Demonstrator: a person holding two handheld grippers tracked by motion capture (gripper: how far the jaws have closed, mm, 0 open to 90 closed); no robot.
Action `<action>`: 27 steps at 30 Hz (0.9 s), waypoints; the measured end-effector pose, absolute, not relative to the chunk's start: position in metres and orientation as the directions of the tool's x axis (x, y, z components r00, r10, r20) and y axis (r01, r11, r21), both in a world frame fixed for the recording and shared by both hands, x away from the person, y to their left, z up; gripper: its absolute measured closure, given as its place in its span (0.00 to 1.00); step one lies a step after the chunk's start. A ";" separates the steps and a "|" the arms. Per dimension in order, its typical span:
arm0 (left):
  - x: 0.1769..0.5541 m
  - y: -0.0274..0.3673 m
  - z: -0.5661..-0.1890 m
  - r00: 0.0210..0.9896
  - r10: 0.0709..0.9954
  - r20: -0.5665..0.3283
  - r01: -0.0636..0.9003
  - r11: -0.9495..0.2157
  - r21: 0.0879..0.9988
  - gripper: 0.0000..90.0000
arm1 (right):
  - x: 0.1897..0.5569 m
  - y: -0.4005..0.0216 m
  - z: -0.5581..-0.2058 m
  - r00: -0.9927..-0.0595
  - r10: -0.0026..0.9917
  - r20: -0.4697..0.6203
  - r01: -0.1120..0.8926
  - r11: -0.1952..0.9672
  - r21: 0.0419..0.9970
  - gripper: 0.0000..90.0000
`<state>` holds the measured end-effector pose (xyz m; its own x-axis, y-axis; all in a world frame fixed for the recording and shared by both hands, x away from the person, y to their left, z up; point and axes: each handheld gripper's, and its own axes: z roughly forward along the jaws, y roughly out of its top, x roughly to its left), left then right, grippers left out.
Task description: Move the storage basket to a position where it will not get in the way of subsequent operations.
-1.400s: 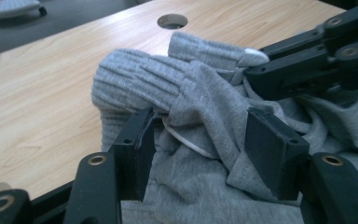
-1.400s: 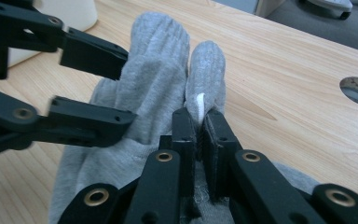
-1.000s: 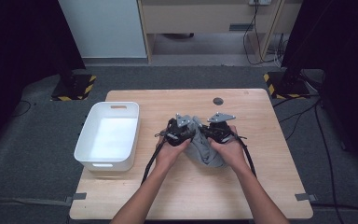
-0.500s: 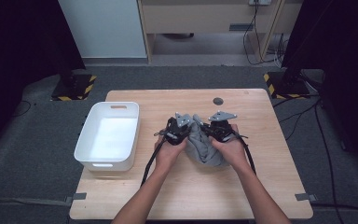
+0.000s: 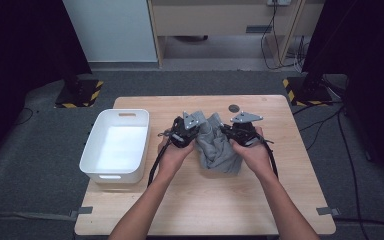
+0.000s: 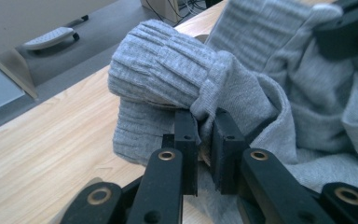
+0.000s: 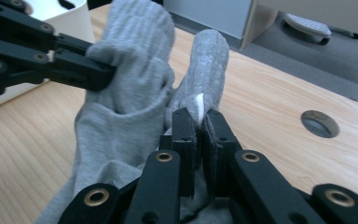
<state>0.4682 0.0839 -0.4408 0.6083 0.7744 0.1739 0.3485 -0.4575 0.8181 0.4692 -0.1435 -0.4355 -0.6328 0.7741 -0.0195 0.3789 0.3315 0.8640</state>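
High view: grey knit garment (image 5: pixel 219 145) bunched on the table (image 5: pixel 280 200), just right of the white bin (image 5: pixel 115 145), between left gripper (image 5: pixel 190 131) and right gripper (image 5: pixel 234 134). Left gripper view: jaws, just closed, pinch a thin fold by the ribbed cuff (image 6: pixel 163 74); the stretchy knit could slip free. Right gripper view: jaws clamp another fold (image 7: pixel 198 109); uneven lifting may drag the garment.

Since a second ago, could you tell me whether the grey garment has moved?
Yes: the grey garment has bunched up off the table, away from the white bin.
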 end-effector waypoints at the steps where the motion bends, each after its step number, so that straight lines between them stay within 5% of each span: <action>1: 0.468 0.085 -0.440 0.608 0.776 0.170 0.350 -0.454 0.819 0.91 | 0.469 -0.145 -0.435 -0.628 0.778 -0.016 0.381 0.325 0.866 0.94; 27: 0.471 0.105 -0.433 0.605 0.776 0.181 0.352 -0.465 0.812 0.92 | 0.471 -0.185 -0.426 -0.568 0.823 -0.021 0.384 0.287 0.878 0.95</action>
<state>0.4711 0.1046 -0.4326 0.6045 0.7757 0.1813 0.3525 -0.4646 0.8123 0.4705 -0.1850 -0.4264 -0.5675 0.8231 -0.0213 0.3839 0.2873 0.8776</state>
